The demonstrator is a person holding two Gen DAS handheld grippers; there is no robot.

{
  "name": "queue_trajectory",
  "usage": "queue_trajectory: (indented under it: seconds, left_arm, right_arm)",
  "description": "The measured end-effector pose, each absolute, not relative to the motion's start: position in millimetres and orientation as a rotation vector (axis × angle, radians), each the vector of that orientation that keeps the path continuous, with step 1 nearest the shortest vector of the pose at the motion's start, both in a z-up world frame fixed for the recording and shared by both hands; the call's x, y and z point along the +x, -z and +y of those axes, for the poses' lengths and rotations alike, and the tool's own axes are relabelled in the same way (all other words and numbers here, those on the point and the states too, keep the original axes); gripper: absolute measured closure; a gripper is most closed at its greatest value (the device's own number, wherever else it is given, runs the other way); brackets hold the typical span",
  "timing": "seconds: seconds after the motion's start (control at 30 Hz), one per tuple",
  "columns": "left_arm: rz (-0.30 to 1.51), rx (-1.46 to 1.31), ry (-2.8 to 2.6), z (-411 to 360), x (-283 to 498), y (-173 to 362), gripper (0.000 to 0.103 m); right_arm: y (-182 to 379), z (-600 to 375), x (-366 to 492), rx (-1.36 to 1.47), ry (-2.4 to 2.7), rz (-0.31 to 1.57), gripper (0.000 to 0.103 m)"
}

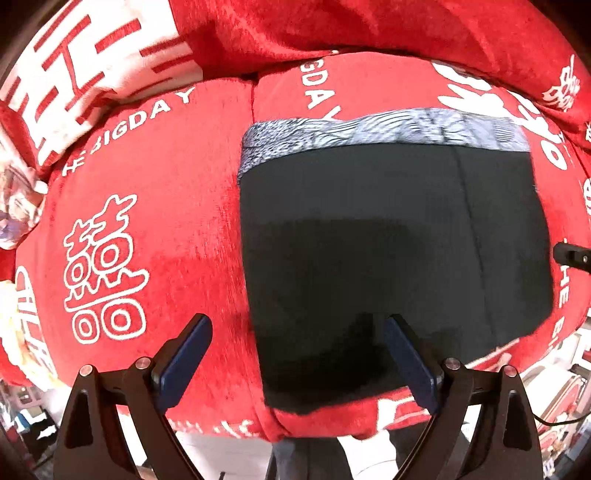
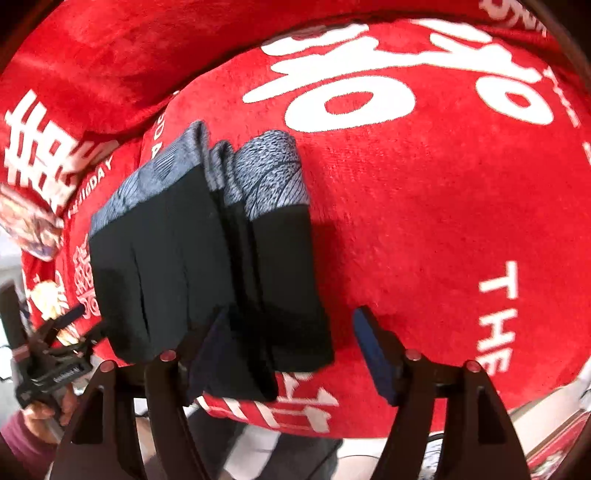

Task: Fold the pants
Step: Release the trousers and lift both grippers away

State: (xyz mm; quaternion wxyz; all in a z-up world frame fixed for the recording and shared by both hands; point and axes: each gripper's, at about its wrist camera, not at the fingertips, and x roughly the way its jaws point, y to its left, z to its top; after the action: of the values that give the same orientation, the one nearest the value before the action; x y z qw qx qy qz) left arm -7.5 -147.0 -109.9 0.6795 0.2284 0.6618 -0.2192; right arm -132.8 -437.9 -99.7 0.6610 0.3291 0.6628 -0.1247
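The pants (image 1: 391, 236) are black with a grey patterned waistband (image 1: 369, 133), folded into a rectangle on a red sofa seat (image 1: 147, 192). In the right wrist view the pants (image 2: 207, 273) show stacked folded layers with the waistband (image 2: 258, 177) at the far end. My left gripper (image 1: 295, 354) is open, its right finger over the near edge of the pants, holding nothing. My right gripper (image 2: 291, 354) is open, with the near right corner of the pants between its jaws. The left gripper also shows in the right wrist view (image 2: 70, 332), beside the pants' left edge.
The red seat cover carries white characters and "THE BIGDAY" lettering (image 2: 495, 314). A red backrest (image 1: 369, 26) and a white-and-red cushion (image 1: 85, 62) stand behind. The seat's front edge (image 2: 332, 424) lies close below the grippers, with floor clutter beyond.
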Motion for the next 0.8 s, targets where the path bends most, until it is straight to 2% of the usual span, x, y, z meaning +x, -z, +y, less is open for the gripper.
queue_trajectory:
  seconds: [0.23,0.47,0.53,0.77,0.8]
  left_arm:
    - [1.498,0.476,0.436,-158.0,-29.6,80.6,0.008]
    - [1.495,0.487,0.424,-169.0,-54.5,59.4,0.008]
    - [1.489,0.488,0.440,-170.2,-57.6,54.4,0.008]
    - [1.470,0.490,0.471,-164.8,-57.8,39.2,0.008]
    - [1.469,0.485,0.471,-163.2,-57.4,37.4,0.003]
  right_arm:
    - [70.7,-422.6,-138.6,0.688,0.277,1.520,0.022]
    - [38.3,-405.1,-144.9,0.605,0.260,1.478,0.008]
    - [33.0,-398.0,-145.7,0.601,0.248,1.475,0.000]
    - [20.4,-380.0,-150.5,0.617,0.278,1.473,0.000]
    - [17.1,-377.3,-151.3,0.598,0.299,1.474,0.000]
